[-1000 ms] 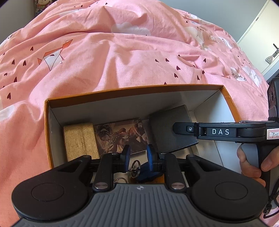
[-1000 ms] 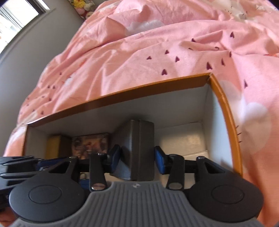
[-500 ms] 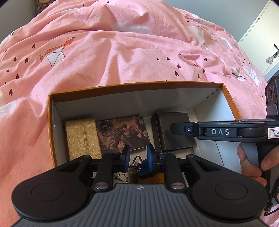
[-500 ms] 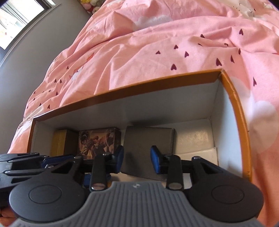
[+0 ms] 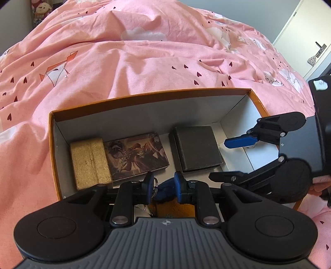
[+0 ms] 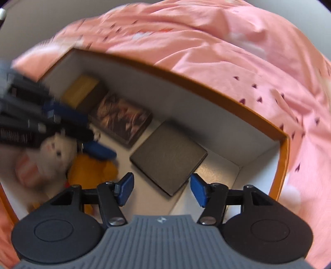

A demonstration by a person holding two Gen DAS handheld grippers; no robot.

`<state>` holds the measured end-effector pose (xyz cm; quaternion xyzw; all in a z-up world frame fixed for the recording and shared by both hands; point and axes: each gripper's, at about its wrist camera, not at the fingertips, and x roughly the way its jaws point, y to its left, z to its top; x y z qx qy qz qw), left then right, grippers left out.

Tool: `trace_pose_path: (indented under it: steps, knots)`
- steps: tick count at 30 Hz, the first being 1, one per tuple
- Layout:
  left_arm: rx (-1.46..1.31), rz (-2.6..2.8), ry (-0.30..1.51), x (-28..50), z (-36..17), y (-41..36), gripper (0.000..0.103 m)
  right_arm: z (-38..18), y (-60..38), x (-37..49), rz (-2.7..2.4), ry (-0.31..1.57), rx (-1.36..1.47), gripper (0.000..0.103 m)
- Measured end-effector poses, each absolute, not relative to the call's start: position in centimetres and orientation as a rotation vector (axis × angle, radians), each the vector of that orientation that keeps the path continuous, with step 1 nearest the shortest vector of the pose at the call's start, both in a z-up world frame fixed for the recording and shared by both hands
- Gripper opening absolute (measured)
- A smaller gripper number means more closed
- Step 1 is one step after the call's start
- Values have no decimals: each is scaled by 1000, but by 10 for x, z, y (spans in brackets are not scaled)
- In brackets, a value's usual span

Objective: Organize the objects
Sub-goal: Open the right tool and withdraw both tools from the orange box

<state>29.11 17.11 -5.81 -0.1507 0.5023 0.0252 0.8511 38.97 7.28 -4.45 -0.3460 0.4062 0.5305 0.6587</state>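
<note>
A bed fills most of the view, covered by a pink duvet (image 5: 157, 62) printed with small dark hearts, white clouds and an orange paper-fox figure. Daylight falls across its folds. A grey wall (image 5: 238, 10) stands behind. At the far right is a white door (image 5: 310, 41) with a handle (something small hangs from it). A soft toy (image 5: 41, 10) sits at the far left corner.

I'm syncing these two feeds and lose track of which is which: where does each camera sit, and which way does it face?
Left wrist: on the left claw, facing down into the orange box; the right claw and some fingers show.
Right wrist: on the right claw, open over the dark grey box; the left claw shows, blurred.
Shared: orange box, dark grey box, picture box, gold box, pink bedding.
</note>
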Motion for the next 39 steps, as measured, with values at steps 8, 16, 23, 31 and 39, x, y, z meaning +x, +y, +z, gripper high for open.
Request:
trace_pose_path:
  steps: [8, 16, 23, 31, 39]
  knots:
    - [-308, 70, 1065, 295, -59, 174, 23, -61, 84, 380, 1268, 781, -1044, 61]
    - [-319, 74, 1069, 294, -61, 177, 23, -62, 90, 383, 1280, 773, -1020, 42]
    - [-308, 57, 1042, 286, -52, 172, 23, -57, 85, 389, 1246, 789, -955, 47]
    - [-271, 24, 950, 246, -9, 150, 23, -5, 43, 370, 1221, 733, -734, 50]
    - [-214, 48, 962, 179, 4, 114, 24, 33, -18, 304, 1218, 749, -426, 42]
